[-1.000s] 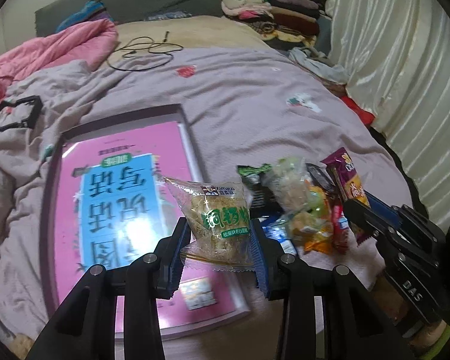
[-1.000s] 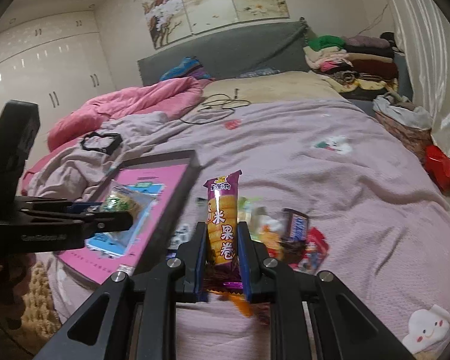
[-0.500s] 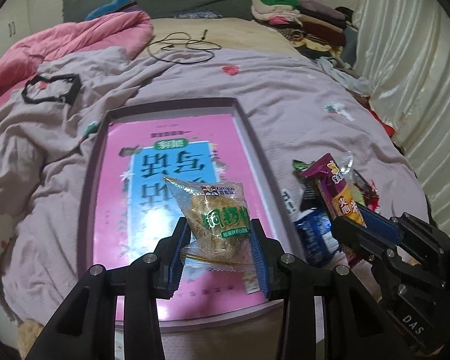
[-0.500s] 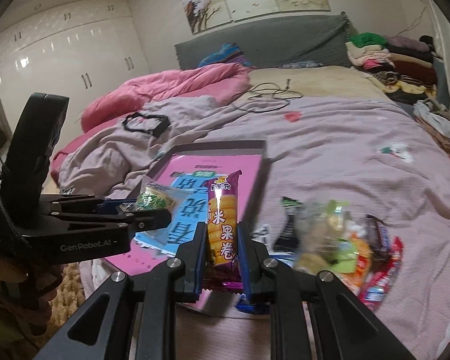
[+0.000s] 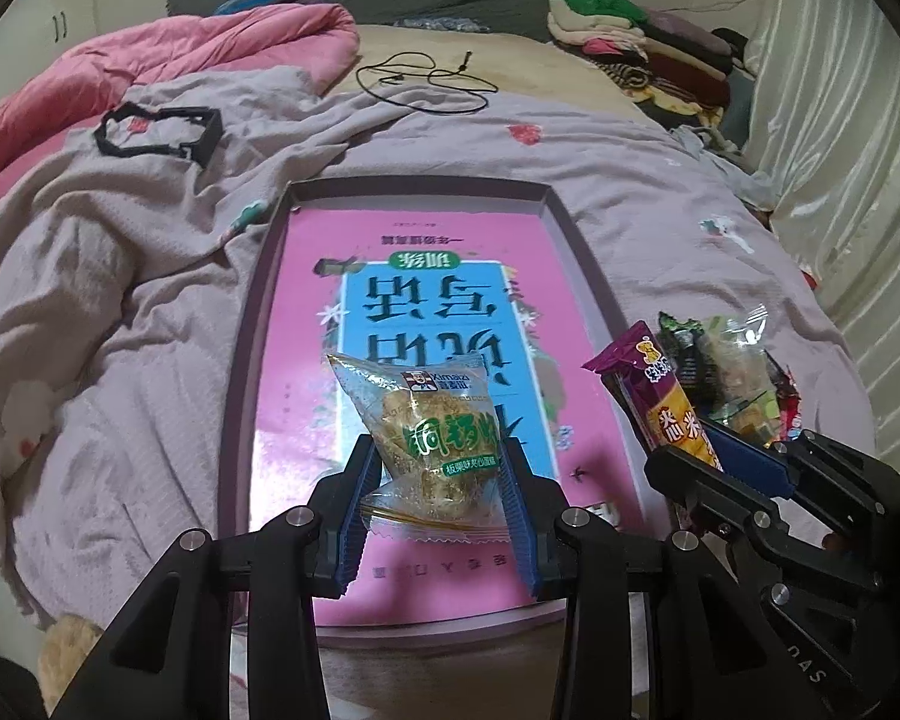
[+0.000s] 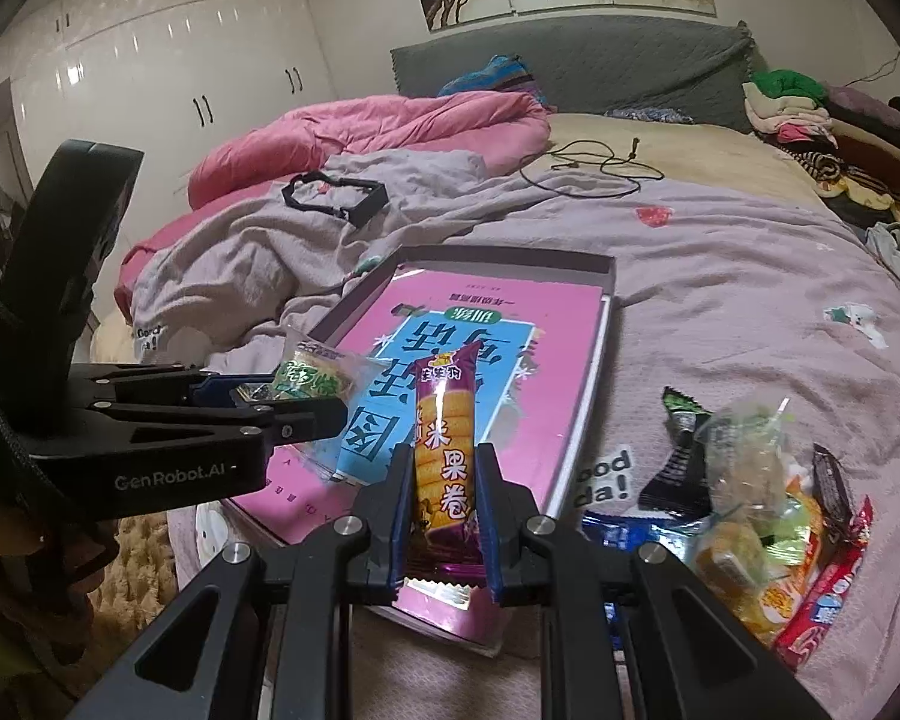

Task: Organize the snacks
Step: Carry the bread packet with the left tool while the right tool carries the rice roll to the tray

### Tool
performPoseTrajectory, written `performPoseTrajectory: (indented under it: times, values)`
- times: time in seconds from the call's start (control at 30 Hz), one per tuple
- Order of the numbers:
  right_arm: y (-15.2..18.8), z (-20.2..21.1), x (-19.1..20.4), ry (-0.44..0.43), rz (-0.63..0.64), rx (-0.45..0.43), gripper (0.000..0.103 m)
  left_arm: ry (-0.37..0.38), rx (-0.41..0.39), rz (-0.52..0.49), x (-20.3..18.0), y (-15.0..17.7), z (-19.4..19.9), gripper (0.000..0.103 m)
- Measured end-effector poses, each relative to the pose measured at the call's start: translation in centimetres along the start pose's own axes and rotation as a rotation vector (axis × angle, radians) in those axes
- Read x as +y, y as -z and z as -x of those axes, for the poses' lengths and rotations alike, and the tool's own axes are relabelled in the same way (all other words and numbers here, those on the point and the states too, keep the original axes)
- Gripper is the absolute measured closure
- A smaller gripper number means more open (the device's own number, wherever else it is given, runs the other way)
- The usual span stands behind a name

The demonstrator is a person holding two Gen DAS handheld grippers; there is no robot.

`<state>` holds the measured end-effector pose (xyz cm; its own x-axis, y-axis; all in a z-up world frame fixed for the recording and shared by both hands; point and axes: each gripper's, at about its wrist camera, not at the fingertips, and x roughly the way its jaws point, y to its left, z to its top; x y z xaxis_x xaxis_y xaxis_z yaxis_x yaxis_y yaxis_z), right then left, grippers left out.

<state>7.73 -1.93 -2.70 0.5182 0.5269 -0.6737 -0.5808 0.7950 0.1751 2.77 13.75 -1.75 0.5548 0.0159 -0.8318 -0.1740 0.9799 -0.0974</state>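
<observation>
My left gripper [image 5: 435, 474] is shut on a clear pastry packet with green lettering [image 5: 432, 420] and holds it above the near end of a shallow box with a pink and blue printed bottom [image 5: 306, 324]. My right gripper [image 6: 441, 480] is shut on a long purple corn-roll packet [image 6: 444, 438], upright, over the box's near right corner [image 6: 582, 396]. Each gripper shows in the other's view, the right one [image 5: 714, 444] and the left one [image 6: 282, 402]. A pile of several loose snacks [image 6: 750, 498] lies on the bedspread right of the box.
The box lies on a lilac bedspread [image 5: 660, 192]. A pink quilt [image 5: 150, 60] is bunched at the far left. A black frame [image 5: 156, 132] and a black cable [image 5: 426, 75] lie beyond the box. Folded clothes [image 5: 636, 42] are stacked at the far right, beside curtains [image 5: 840, 120].
Both grippers have swung left with their packets, from over the snack pile to over the near end of the box. Both grips are unchanged.
</observation>
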Motion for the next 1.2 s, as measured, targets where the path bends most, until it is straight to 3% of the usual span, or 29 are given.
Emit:
performPoseTrajectory:
  times: [0.43,1.2]
  values:
    - [0.8,-2.5,1.0,0.005,0.016,0.070,0.083,-0.031,0.026,0.031,1.9,0.9,-1.1,0.062]
    - [2.3,-4.0,0.0,0.049,-0.011,0.149,0.083,-0.034,0.056,0.034,1.8,1.4,-2.2,0.062]
